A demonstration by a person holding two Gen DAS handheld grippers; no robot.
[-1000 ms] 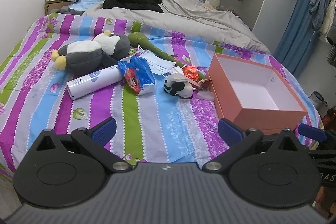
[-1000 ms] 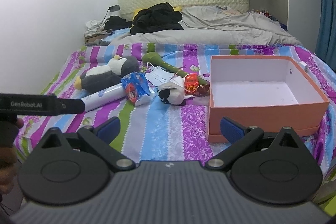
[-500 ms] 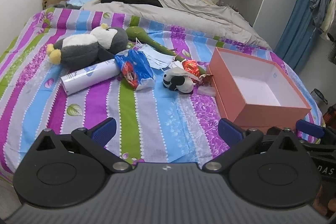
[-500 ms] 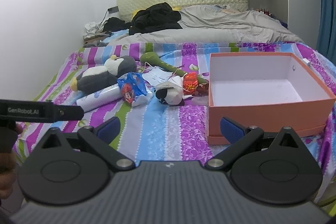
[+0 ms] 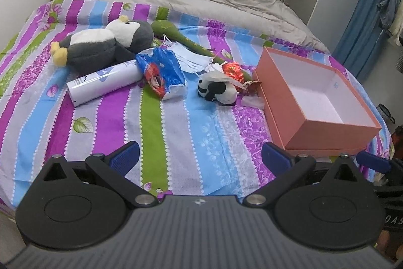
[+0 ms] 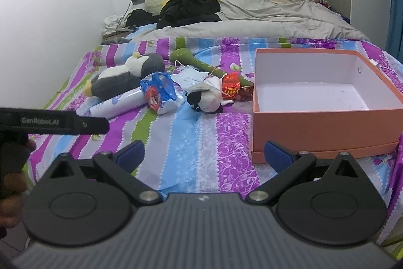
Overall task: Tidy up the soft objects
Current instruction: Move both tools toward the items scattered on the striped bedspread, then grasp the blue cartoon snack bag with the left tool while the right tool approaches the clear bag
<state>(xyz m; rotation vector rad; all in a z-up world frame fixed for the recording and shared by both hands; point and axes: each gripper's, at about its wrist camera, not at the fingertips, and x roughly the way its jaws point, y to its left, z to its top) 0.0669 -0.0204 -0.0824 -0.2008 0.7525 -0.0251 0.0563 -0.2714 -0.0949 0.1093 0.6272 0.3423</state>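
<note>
Both tools hang spread and empty at the bed's foot; the panda plush (image 5: 217, 90) lies ahead, just left of the orange box (image 5: 327, 136); the left tool (image 5: 199, 155) lines up closer than the right tool (image 6: 204, 155).

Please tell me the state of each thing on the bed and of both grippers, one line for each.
left gripper: open, holds nothing
right gripper: open, holds nothing
orange box: lid off, empty
penguin plush: lying on its side
small panda plush: lying down, beside the box
white tube: lying flat
blue snack bag: crumpled
face mask: loose, unfolded
</note>
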